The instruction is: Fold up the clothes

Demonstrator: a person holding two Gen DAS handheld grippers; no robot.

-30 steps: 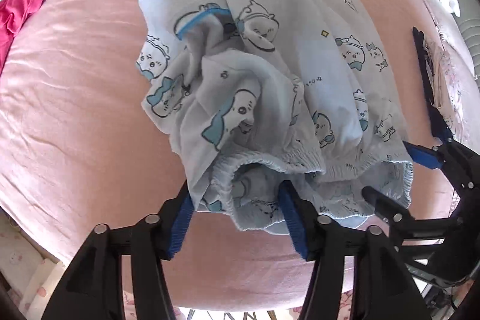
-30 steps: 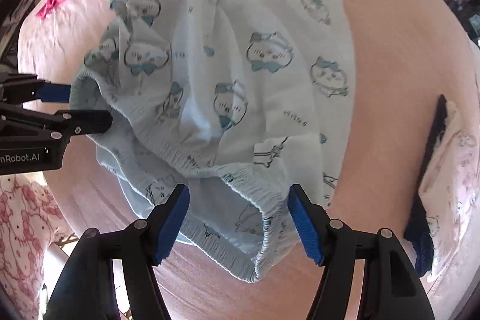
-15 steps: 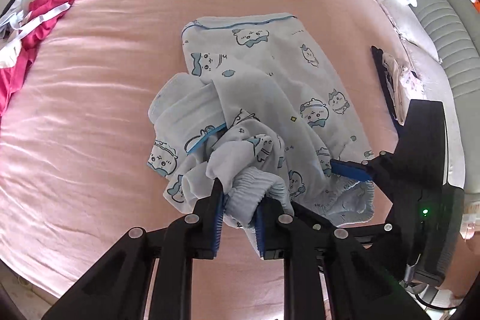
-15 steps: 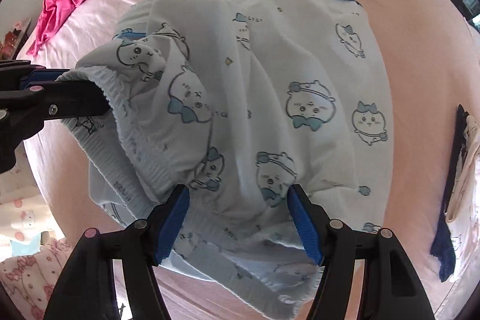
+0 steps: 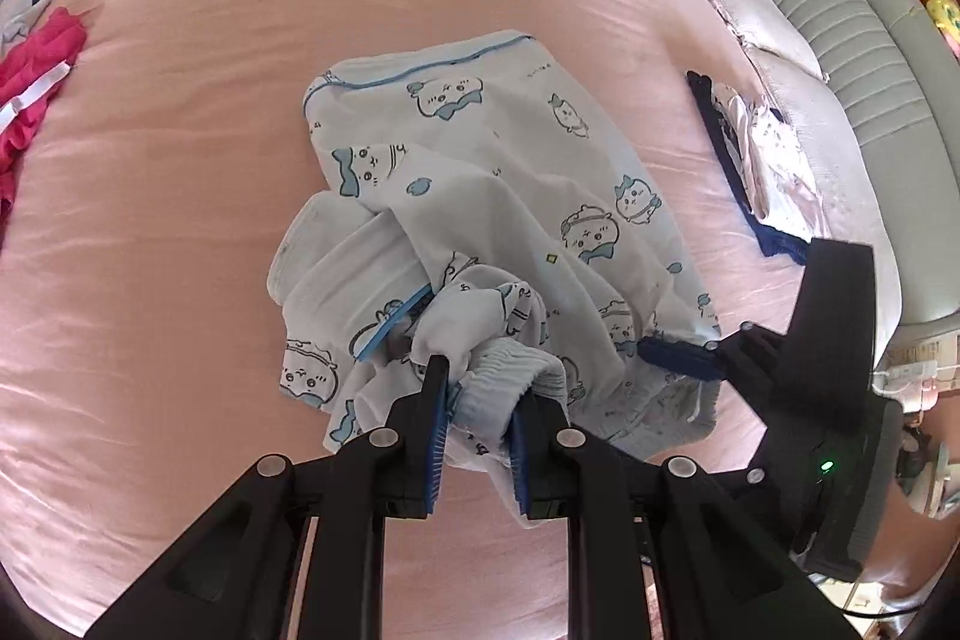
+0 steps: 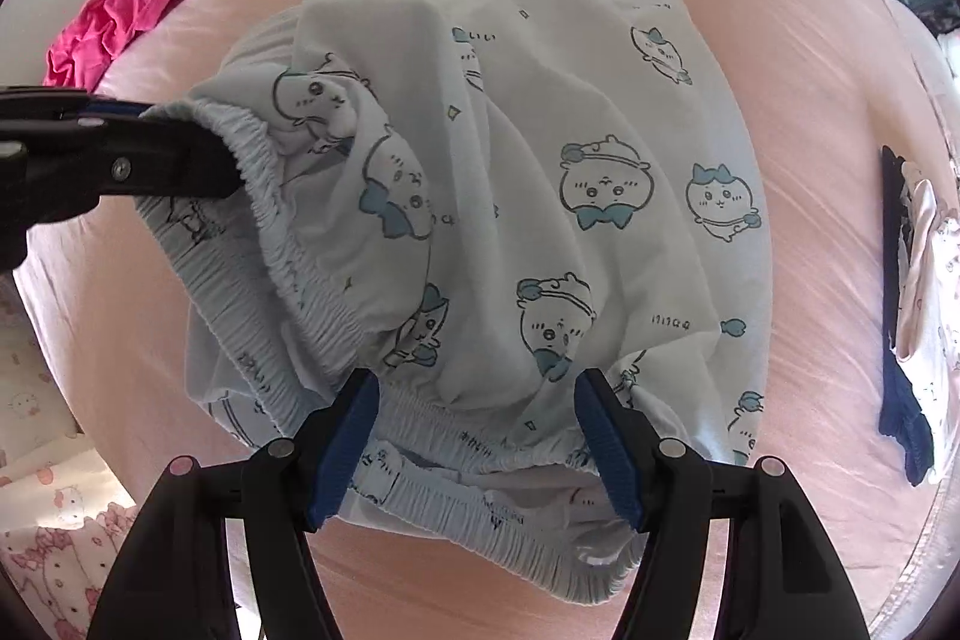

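The cartoon-print shorts (image 5: 498, 196) lie crumpled and unfolded on the pink bed (image 5: 180, 160), their elastic waistband (image 6: 270, 196) pinched by the left hand-held gripper (image 5: 480, 400), the right hand-held gripper (image 6: 477, 430) standing wide astride it, ungripped; folding is judged barely begun.

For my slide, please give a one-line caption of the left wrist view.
Left gripper pinches the elastic waistband of cartoon-print shorts on a pink bed.

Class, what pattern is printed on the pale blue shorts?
Small cartoon animal faces with blue bows on the shorts; clearest in the right wrist view.
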